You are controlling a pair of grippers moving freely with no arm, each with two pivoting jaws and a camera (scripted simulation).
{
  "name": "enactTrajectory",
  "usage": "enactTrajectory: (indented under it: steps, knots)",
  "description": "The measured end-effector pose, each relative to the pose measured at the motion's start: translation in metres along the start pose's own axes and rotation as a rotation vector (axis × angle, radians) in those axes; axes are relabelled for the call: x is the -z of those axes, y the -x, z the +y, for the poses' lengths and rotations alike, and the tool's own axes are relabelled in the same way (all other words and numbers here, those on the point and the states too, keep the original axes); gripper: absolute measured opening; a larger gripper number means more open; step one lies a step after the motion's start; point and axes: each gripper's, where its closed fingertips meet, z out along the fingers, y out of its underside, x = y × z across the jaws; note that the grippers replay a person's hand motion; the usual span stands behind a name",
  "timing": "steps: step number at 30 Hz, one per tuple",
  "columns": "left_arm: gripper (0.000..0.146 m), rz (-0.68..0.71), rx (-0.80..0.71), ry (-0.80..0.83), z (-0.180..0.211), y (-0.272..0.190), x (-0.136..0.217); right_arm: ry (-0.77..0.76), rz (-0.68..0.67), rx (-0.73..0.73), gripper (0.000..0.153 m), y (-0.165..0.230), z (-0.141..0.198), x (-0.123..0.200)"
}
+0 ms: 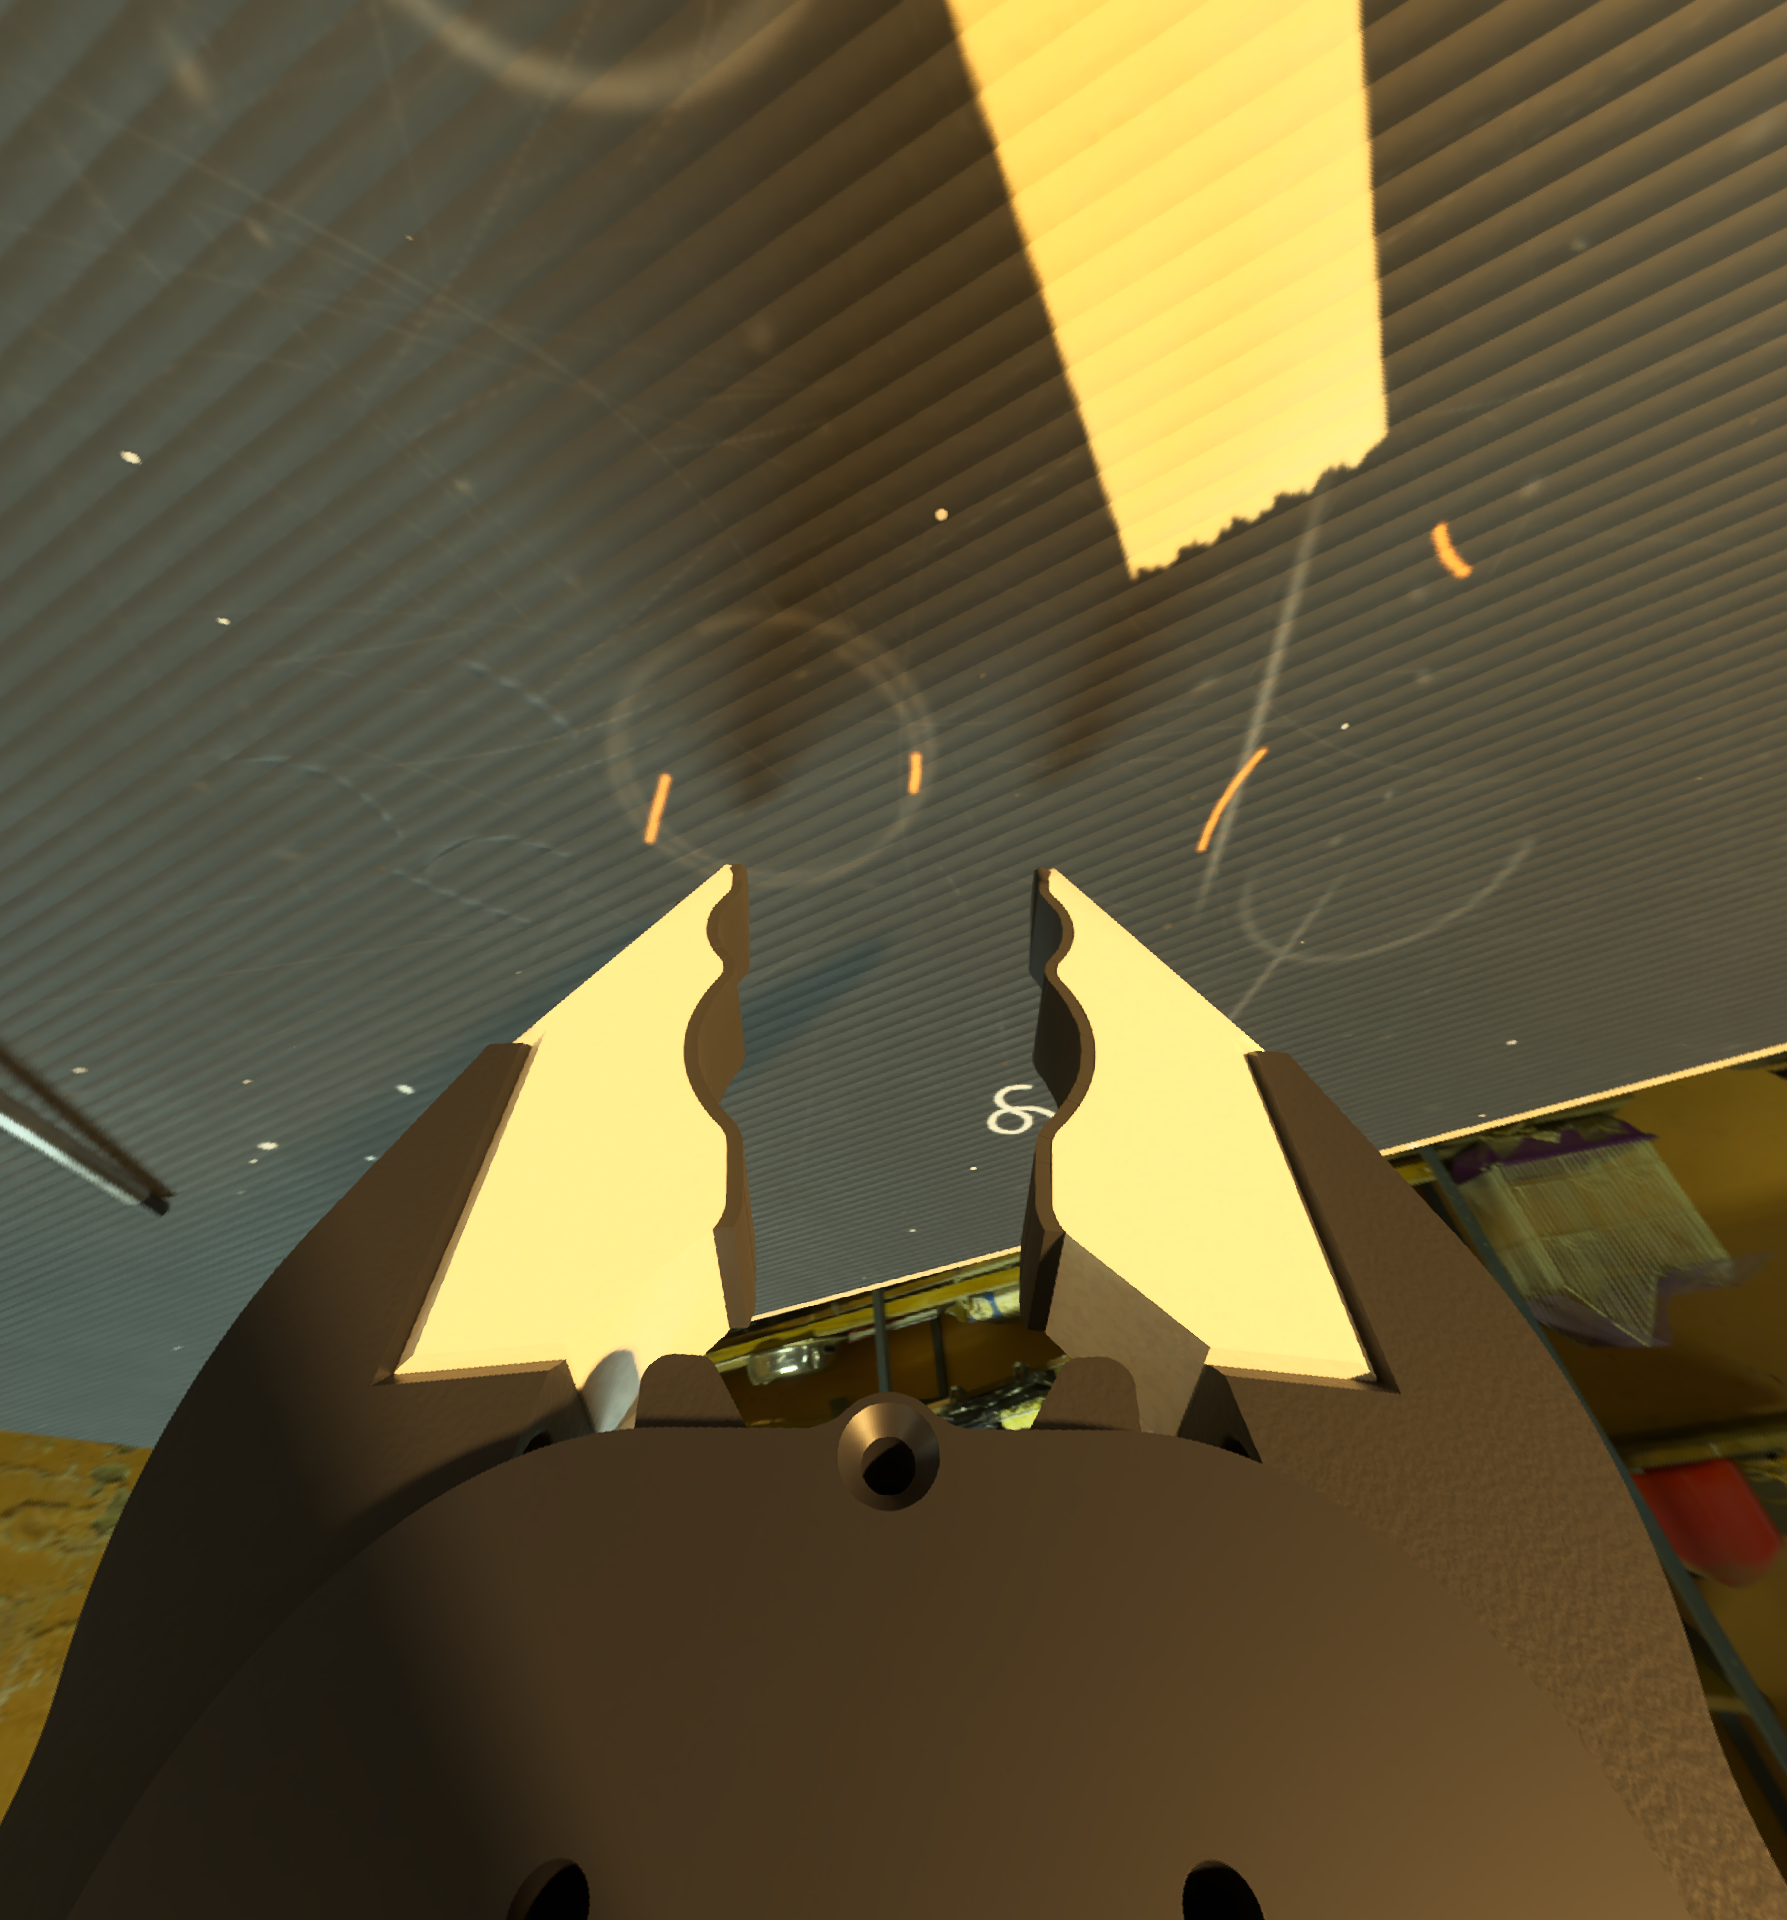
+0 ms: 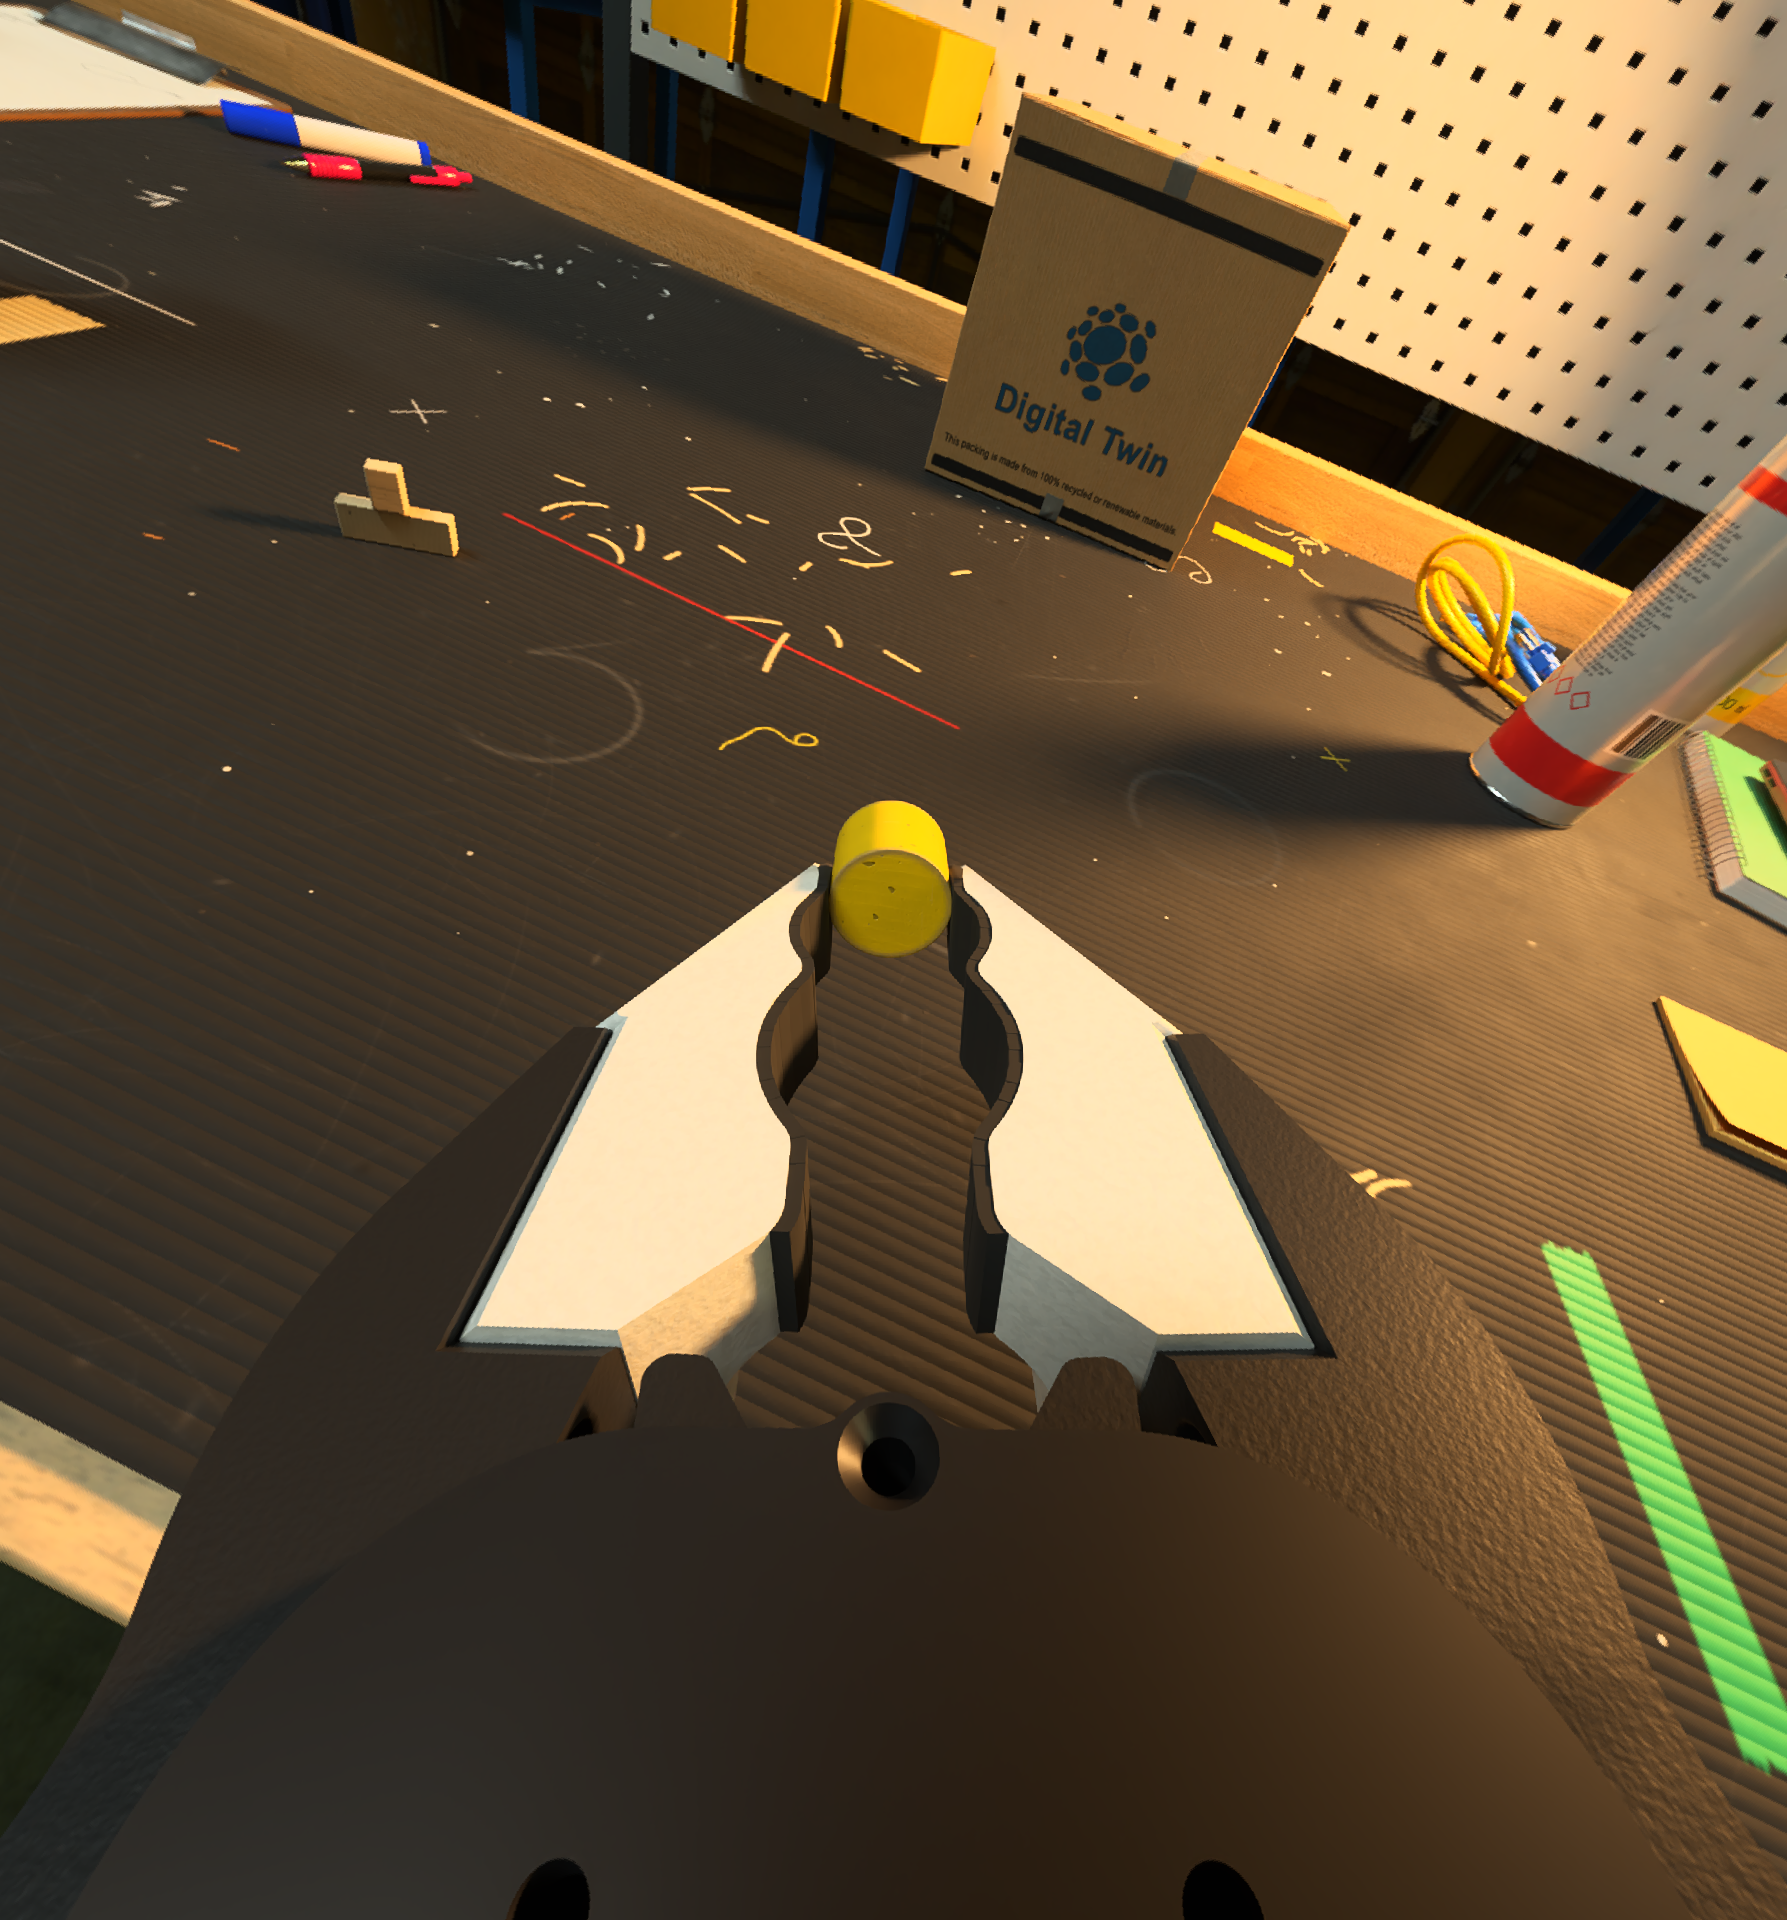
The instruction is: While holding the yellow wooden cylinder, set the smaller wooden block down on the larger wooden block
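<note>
right gripper (image 2: 891,883): my jaws clamp the yellow wooden cylinder (image 2: 889,883) at their tips | left gripper (image 1: 889,873): jaws apart, empty | smaller wooden block (image 2: 387,484) sits on larger wooden block (image 2: 401,525) at 10 o'clock on counter (image 2: 245,831) | advice: keep squeeze steady, avoid nudging the stack

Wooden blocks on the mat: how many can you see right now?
2. The smaller wooden block stands on the larger wooden block, far left on the mat in the right wrist view. The left wrist view shows none; others may lie out of frame.
</note>
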Motion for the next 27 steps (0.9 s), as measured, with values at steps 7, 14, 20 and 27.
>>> enactTrajectory:
  steps: [7, 14, 20, 27]
  knots:
    - [0.003, 0.033, -0.016, 0.014, 0.002, -0.005, -0.005, 0.005, -0.005, 0.009, 0.021, 0.001, 0.001, 0.000]
    - [0.000, 0.019, -0.047, 0.005, 0.001, -0.007, -0.004, -0.007, 0.005, 0.008, 0.021, -0.001, -0.002, 0.004]
    - [0.010, 0.054, -0.054, 0.037, 0.007, -0.008, 0.009, -0.005, 0.000, 0.004, 0.021, -0.001, -0.002, 0.004]
    - [0.037, 0.041, -0.003, 0.139, 0.009, -0.002, 0.013, 0.011, 0.008, 0.062, 0.021, 0.002, -0.002, 0.004]
